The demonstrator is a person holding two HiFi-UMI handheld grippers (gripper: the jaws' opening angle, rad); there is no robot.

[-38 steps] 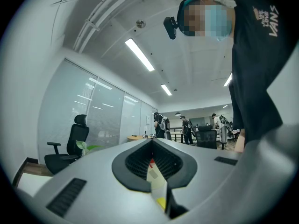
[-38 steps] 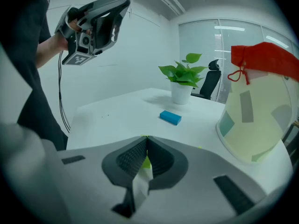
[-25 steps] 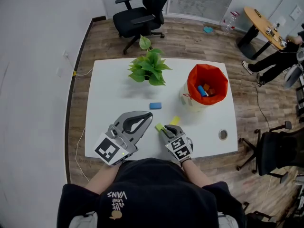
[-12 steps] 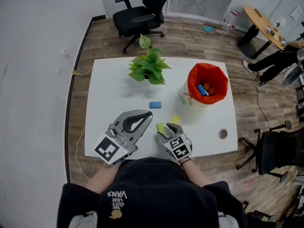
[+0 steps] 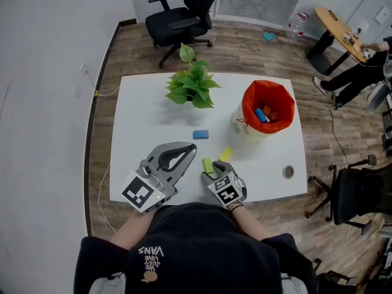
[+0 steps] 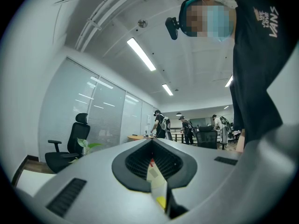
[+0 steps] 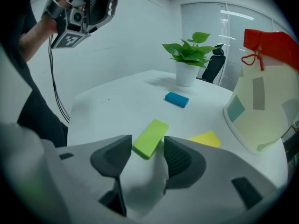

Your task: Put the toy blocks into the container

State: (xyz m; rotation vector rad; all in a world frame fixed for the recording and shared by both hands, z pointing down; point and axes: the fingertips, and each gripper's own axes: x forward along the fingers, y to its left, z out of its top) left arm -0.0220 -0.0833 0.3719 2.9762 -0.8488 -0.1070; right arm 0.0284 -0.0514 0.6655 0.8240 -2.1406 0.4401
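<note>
A green block (image 5: 207, 164) (image 7: 150, 138) lies flat on the white table (image 5: 147, 121). Its near end sits between the jaws of my right gripper (image 5: 211, 171) (image 7: 146, 155). Those jaws have just been opening and stand open, with neither pad pressing on the block. To the right of the green block lies a yellow block (image 5: 226, 154) (image 7: 205, 139), and a blue block (image 5: 200, 135) (image 7: 177, 99) lies farther back. The container (image 5: 247, 100) (image 7: 261, 111), lined with a red bag, holds several blocks. My left gripper (image 5: 193, 149) (image 6: 152, 141) hovers level at the left, shut on nothing.
A potted plant (image 5: 191, 87) (image 7: 189, 55) stands at the back of the table. A small round object (image 5: 287, 173) lies near the front right corner. Office chairs (image 5: 184, 17) stand around the table, and people are at a desk at the far right.
My right gripper's jaws have opened and it has tipped down, so they now stand either side of the green block's near end. The left gripper has not moved.
</note>
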